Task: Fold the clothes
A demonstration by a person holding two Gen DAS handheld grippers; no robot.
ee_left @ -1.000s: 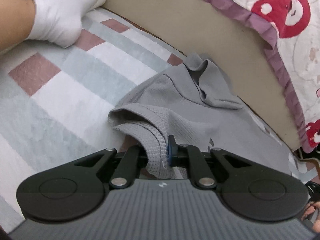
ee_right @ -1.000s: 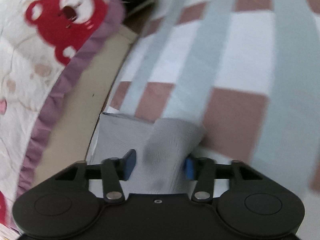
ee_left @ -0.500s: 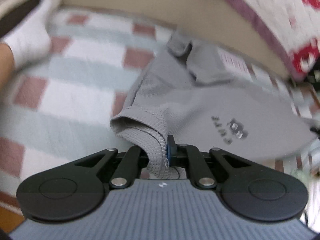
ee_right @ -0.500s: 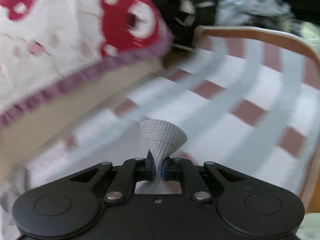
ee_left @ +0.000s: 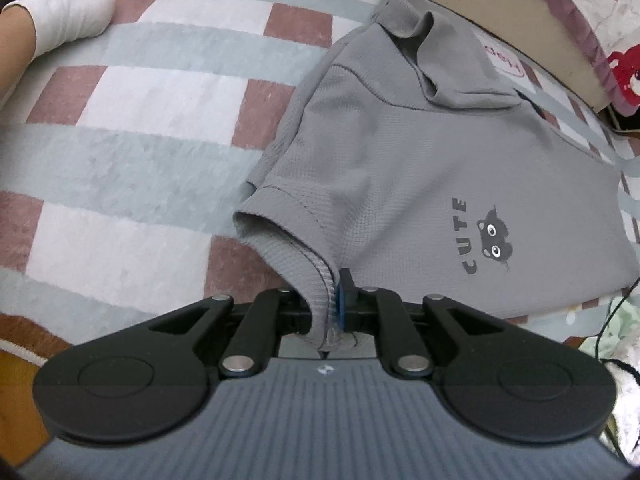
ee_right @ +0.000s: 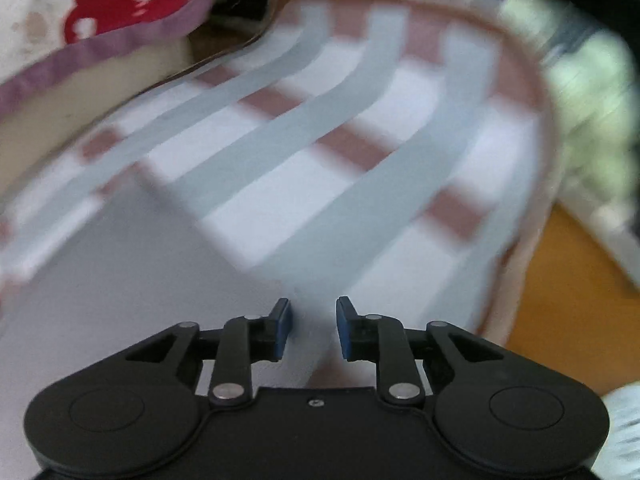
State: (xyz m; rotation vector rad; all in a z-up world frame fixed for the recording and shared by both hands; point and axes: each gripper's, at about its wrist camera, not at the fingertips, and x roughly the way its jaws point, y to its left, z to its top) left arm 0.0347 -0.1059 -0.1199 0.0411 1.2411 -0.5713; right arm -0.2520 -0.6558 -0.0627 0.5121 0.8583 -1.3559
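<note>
A grey shirt (ee_left: 404, 168) with the word "CUTE" and a small black animal face lies spread on a checked rug (ee_left: 132, 152) of white, pale blue and dusty red, near a bed cover with red bears (ee_left: 616, 68). The left gripper (ee_left: 325, 300) has the sleeve hem between its jaws, which are beginning to open but remain narrow on the cloth. The right gripper (ee_right: 312, 328) is opening, with nothing pressed between its blue pads (ee_right: 282, 330). A foot in a white sock (ee_left: 68, 4) rests on the rug, apart from the shirt.

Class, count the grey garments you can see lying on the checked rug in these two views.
1: a grey hooded top printed CUTE, spread on the checked rug beside the bed, its sleeve cuff between the left tongs. Others may lie out of view.
</note>
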